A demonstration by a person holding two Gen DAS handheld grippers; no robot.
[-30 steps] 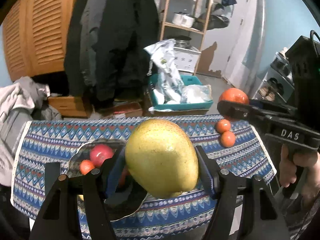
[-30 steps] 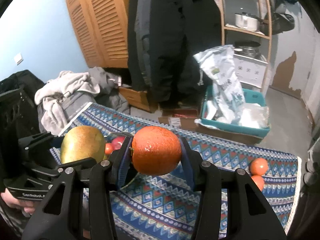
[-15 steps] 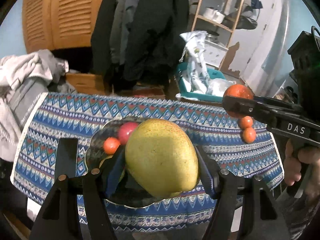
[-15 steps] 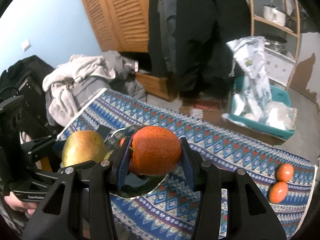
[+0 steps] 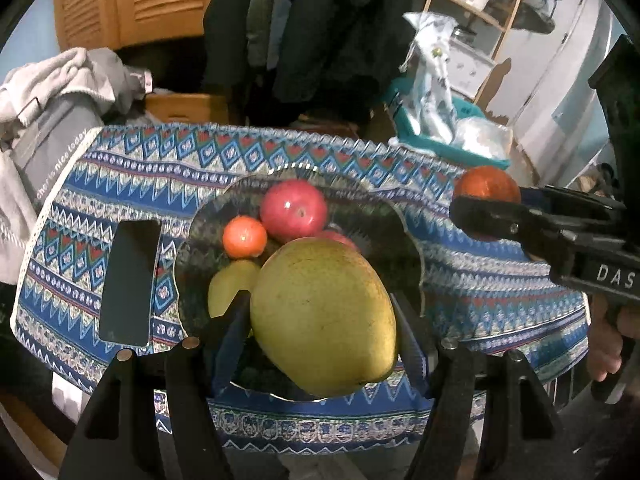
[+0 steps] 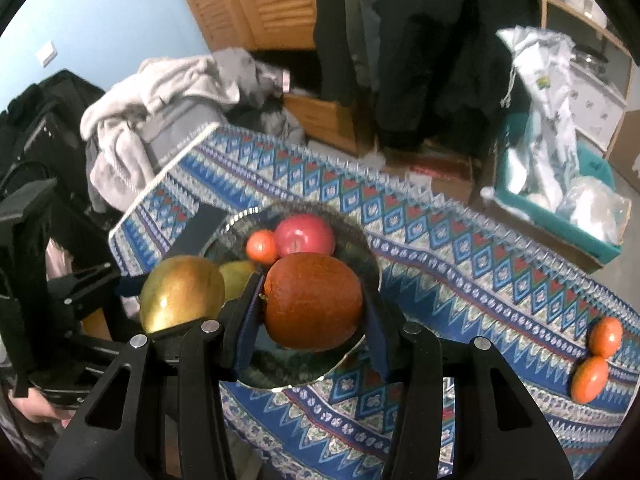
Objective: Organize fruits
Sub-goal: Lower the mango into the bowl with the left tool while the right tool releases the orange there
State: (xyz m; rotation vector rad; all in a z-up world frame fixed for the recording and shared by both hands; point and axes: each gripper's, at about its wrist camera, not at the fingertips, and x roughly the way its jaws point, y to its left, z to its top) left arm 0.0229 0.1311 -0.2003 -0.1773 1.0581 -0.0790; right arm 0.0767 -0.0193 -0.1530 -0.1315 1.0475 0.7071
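Observation:
My left gripper (image 5: 320, 320) is shut on a large yellow-green mango (image 5: 324, 316) and holds it over the near side of a dark glass plate (image 5: 404, 236). The plate holds a red apple (image 5: 294, 210), a small tangerine (image 5: 244, 237) and a green fruit (image 5: 230, 286). My right gripper (image 6: 312, 308) is shut on a big orange (image 6: 314, 306) above the plate's (image 6: 360, 256) near right part. In the left wrist view it shows at the right with the orange (image 5: 486, 184). Two small tangerines (image 6: 598, 356) lie on the cloth at the far right.
The table wears a blue patterned cloth (image 5: 160, 176). A black flat rectangle (image 5: 128, 280) lies left of the plate. Behind the table are a pile of clothes (image 6: 160, 92), hanging coats, a teal bin with bags (image 6: 576, 200) and a wooden shelf.
Both grippers have tilted down and moved in toward the plate with their fruit still held. The plate now lies right under the mango and the orange.

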